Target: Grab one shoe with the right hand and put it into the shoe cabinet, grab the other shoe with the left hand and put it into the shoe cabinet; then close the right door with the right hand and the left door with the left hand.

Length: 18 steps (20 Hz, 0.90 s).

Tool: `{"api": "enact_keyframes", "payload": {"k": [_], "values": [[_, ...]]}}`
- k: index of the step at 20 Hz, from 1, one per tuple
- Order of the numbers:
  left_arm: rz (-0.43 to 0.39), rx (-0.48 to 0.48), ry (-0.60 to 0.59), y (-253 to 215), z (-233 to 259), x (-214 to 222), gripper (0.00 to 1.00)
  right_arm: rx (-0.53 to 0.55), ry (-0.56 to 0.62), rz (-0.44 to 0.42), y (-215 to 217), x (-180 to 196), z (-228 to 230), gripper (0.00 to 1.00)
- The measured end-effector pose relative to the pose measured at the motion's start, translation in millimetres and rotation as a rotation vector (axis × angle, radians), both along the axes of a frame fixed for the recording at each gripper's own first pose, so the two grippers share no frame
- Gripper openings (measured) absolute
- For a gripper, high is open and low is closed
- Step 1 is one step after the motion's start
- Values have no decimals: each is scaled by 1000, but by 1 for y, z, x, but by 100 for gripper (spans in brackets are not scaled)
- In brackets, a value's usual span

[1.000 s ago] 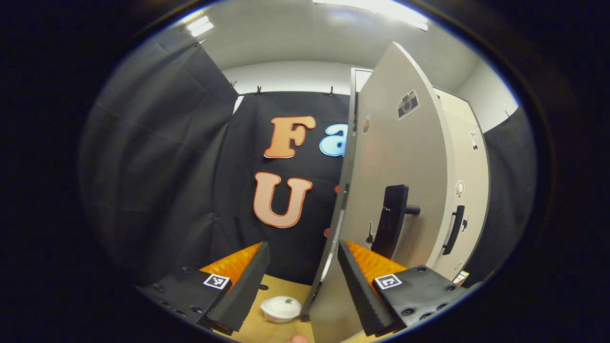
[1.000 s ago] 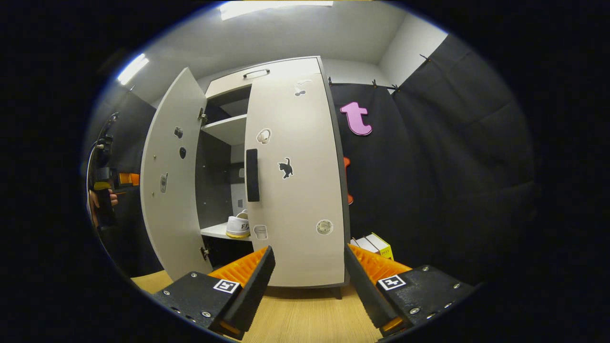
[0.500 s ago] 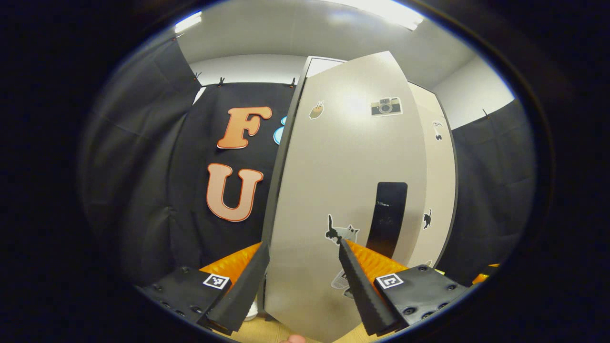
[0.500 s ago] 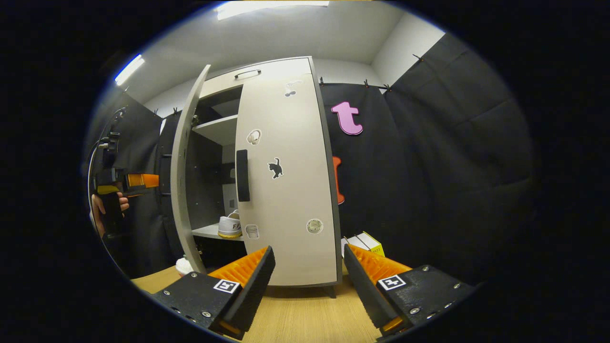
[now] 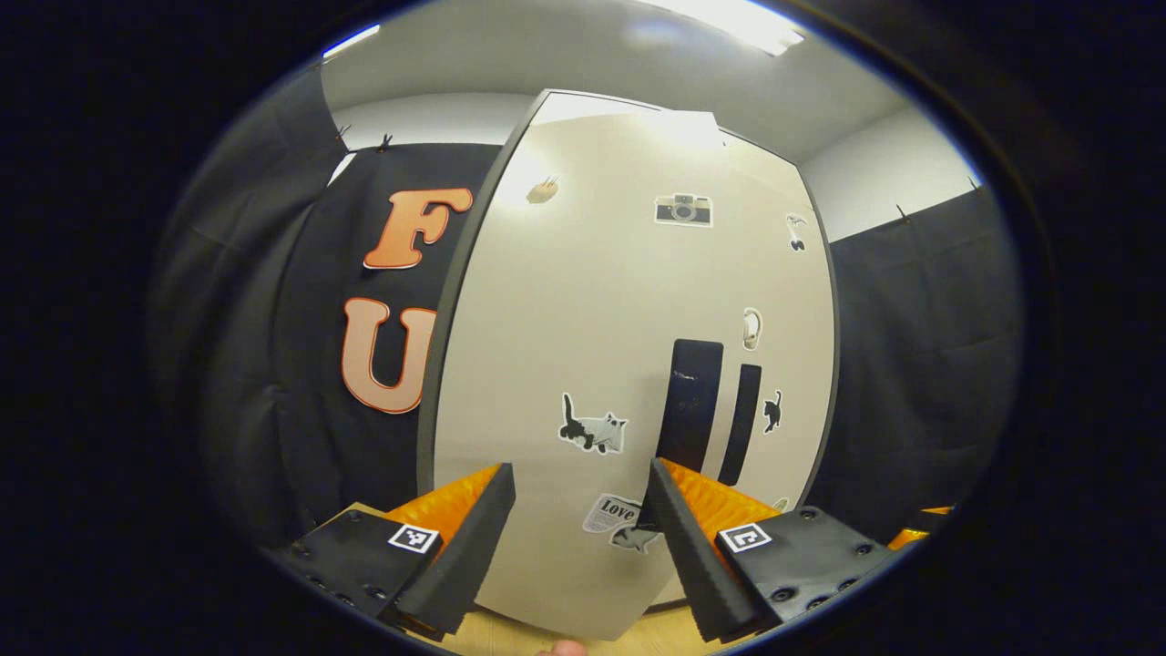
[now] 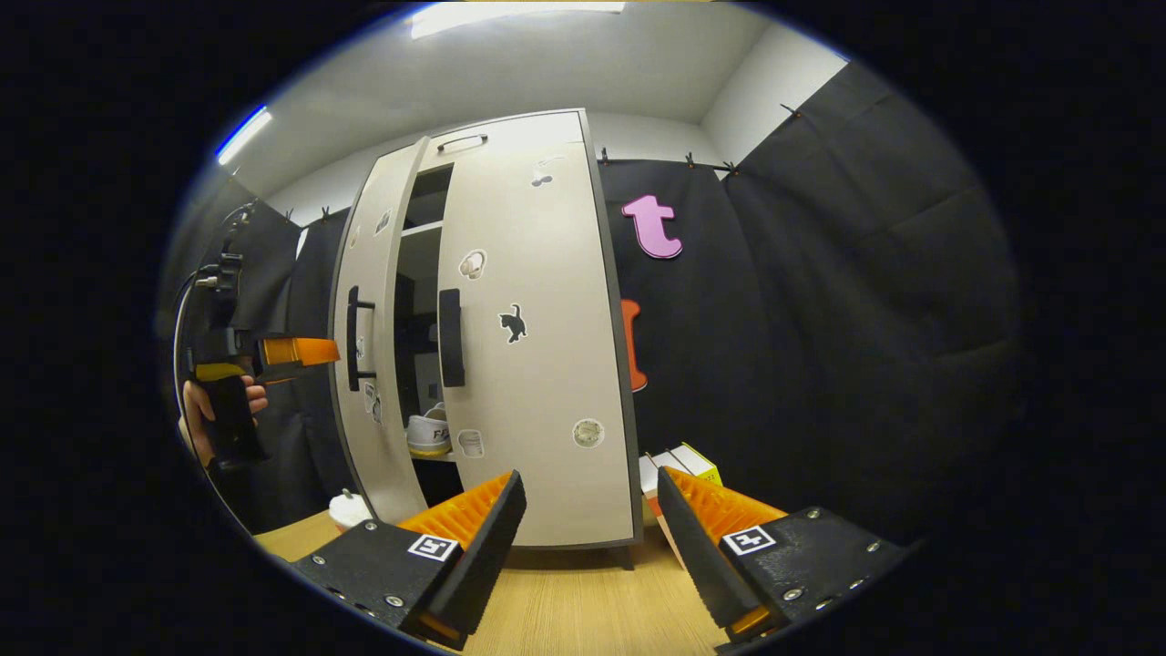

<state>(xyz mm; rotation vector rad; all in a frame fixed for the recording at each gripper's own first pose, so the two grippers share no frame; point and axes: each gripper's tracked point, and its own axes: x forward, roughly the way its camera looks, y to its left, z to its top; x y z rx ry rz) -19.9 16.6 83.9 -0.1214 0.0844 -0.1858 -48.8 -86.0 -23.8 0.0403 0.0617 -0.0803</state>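
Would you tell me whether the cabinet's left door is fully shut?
Not fully: the left door stands ajar, a gap showing a shoe inside.

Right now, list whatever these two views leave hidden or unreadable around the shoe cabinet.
- Shoe, right gripper view: the heel peeks through the gap; the left door and right door cover the rest.
- A second shoe inside: cannot tell, the doors hide the shelf.
- Contact of the left tool with the left door: too small to judge.
- Cabinet interior, left gripper view: the left door blocks it.

Black-draped booth under a white ceiling.
Black cloth walls [image 6: 820,319] hang from clips, bright ceiling light strips [image 6: 510,14] glow overhead, and a pale wood-grain floor [image 6: 583,610] runs below; small boxes [image 6: 679,465] sit by the cloth.
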Motion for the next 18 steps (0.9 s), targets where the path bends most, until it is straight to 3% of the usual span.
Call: {"api": "enact_keyframes", "payload": {"k": [2,4,10,18], "values": [[-13,6,7,-7,-5,10,99,-3,-1,-8,-4,0,1,90],[-11,9,5,-12,-6,18,93,-4,-3,-15,-7,-1,1,90],[-6,-4,22,-27,-16,44,99,-2,5,-29,-14,2,-1,90],[9,15,30,-34,-19,60,96,-6,-6,-24,-12,6,3,90]]}}
